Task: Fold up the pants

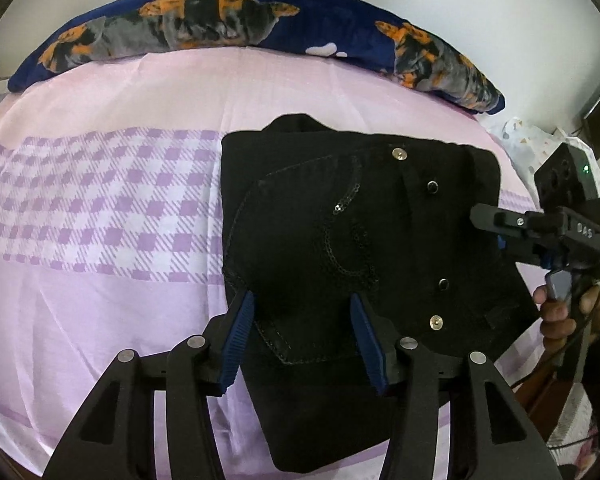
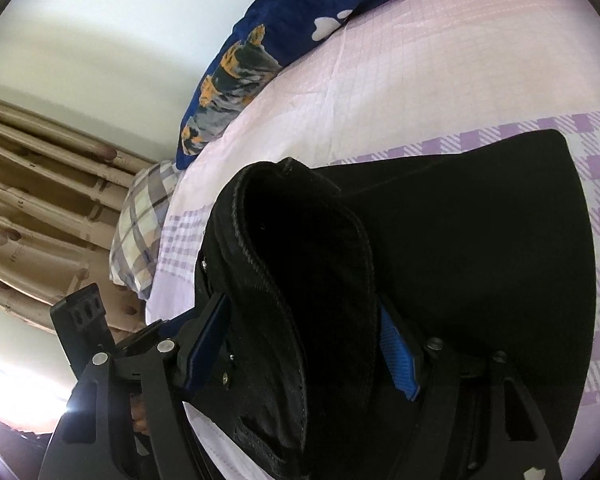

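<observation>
Since the black pants already lie as a compact, roughly square bundle on the pink and purple-check bedsheet, most of the folding looks done, w/ the back pocket and its sequin trim facing up and the waistband w/ its rivets toward the right side. Left gripper sits over the near edge of the bundle, blue pads spread wide on either side of the pocket area; nothing is pinched between them, and I can't tell if the pads touch the cloth or hover just above. Right gripper is at the waistband end: in the right wrist view a thick rolled edge of the pants stands up between its blue pads, which are apart w/ the fabric in the gap, so it looks like a loose hold or about to close rather than a firm pinch. From the left view it comes in from the right, level w/ the bundle's edge. Judging by shape, the legs are already doubled up under the top layer; what's left is prob. one last fold, or just flattening that raised waistband edge and squaring the stack. A dark blue blanket w/ an orange-grey print lies along the far side of the bed, well apart from the pants, and a checked pillow sits off the bed's corner by the curtain.
</observation>
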The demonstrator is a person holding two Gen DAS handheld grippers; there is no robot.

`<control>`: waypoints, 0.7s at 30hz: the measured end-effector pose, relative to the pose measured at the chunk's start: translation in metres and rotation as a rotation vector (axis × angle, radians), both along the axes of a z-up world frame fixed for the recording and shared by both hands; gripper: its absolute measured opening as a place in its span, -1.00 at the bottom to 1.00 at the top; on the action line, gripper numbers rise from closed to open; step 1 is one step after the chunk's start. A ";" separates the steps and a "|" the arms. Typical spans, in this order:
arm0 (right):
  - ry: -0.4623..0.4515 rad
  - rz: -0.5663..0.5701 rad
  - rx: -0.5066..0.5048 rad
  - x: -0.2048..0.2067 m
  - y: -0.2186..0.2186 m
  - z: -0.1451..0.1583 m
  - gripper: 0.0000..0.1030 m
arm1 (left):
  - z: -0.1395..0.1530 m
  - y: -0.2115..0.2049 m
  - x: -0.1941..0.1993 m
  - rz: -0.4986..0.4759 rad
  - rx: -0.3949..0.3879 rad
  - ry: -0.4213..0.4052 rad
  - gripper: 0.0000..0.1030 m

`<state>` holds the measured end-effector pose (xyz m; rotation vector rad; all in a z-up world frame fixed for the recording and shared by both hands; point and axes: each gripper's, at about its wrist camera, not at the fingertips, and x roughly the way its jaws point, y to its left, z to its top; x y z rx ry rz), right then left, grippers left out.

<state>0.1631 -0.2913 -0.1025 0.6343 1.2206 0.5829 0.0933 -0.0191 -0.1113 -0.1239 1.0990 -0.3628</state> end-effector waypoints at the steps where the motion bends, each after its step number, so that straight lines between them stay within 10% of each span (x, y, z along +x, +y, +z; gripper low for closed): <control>1: 0.004 0.004 0.000 0.001 0.000 0.000 0.35 | -0.001 0.000 0.000 0.001 0.002 -0.002 0.02; 6: -0.005 0.018 -0.026 0.003 0.005 0.000 0.33 | -0.002 -0.001 0.000 0.009 0.004 -0.006 0.05; 14: 0.022 -0.009 -0.049 0.000 0.005 -0.003 -0.45 | -0.004 -0.001 0.002 0.013 0.014 -0.008 0.08; 21: -0.020 -0.035 -0.096 -0.008 0.016 0.019 -0.73 | -0.001 0.000 0.004 0.015 0.011 -0.003 0.08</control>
